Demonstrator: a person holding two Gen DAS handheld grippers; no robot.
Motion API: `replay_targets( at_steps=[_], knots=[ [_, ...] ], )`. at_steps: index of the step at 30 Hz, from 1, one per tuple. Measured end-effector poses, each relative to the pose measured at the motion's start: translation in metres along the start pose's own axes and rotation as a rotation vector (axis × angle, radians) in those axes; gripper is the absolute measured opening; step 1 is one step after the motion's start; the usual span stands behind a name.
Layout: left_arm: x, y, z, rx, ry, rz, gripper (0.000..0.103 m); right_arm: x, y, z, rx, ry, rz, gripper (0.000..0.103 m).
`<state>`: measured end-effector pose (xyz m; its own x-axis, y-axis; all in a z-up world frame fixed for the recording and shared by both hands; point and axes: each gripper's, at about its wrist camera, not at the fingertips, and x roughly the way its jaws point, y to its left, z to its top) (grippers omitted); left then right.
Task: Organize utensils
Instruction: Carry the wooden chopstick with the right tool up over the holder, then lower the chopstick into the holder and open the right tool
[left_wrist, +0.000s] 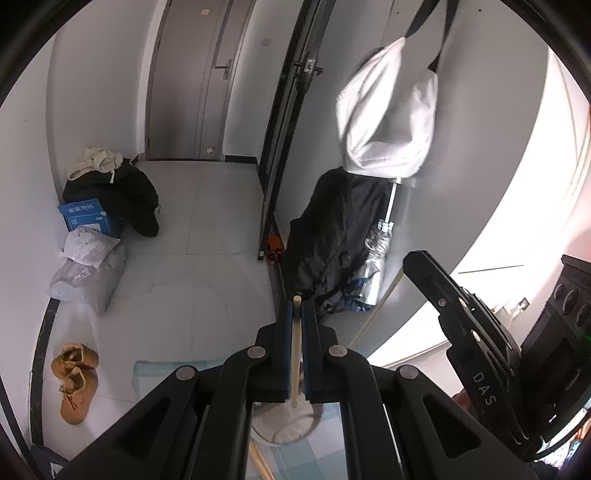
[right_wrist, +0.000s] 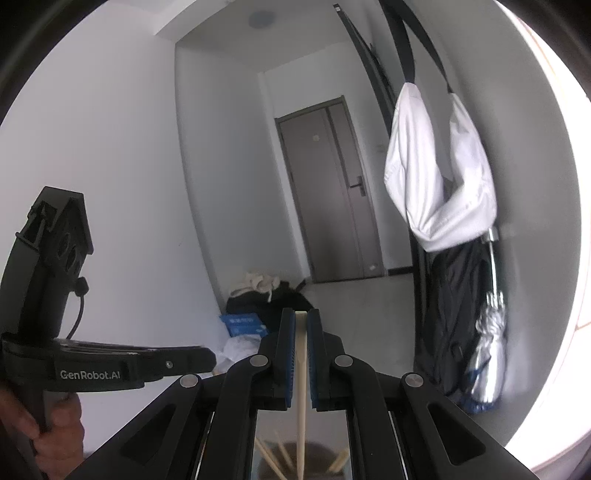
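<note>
Pale, matte walls (right_wrist: 110, 147) and glossy light floor tiles (left_wrist: 207, 221) make up an entry hall with one grey door (right_wrist: 332, 192) at its far end; the middle of the floor lies open between clutter along both sides. One white cloth bag (left_wrist: 388, 110) hangs by dark straps above a dark, limp jacket (left_wrist: 332, 240), with one crinkled silver umbrella (right_wrist: 487, 354) beside it. Against the opposite wall sit a black heap of clothing (left_wrist: 122, 199), one blue box (left_wrist: 86, 218), soft plastic parcels (left_wrist: 88, 269) and two tan boots (left_wrist: 75, 380).

The left gripper (left_wrist: 297, 310) is clamped on one round, pale wooden chopstick (left_wrist: 295, 354), held upright over a white round container (left_wrist: 288, 424). The right gripper (right_wrist: 301, 321) pinches one squared, tapering chopstick (right_wrist: 301, 387) whose lower end reaches down to a dark round holder (right_wrist: 295, 461), where about four more sticks (right_wrist: 271, 461) lean outward.
</note>
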<state>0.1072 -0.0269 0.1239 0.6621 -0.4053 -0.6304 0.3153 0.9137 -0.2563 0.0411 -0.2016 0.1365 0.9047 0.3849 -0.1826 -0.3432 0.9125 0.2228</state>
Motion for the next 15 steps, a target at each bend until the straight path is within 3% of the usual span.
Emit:
replay_targets(
  at_steps=[9,15],
  knots=[
    [0.033,0.008,0.004,-0.004,0.043,0.027,0.0,0.038,-0.018,-0.015,0.024,0.019,-0.006,0.006],
    [0.043,0.004,-0.002,0.048,0.062,0.065,0.0,0.053,-0.035,-0.035,0.07,0.048,-0.018,0.006]
  ],
)
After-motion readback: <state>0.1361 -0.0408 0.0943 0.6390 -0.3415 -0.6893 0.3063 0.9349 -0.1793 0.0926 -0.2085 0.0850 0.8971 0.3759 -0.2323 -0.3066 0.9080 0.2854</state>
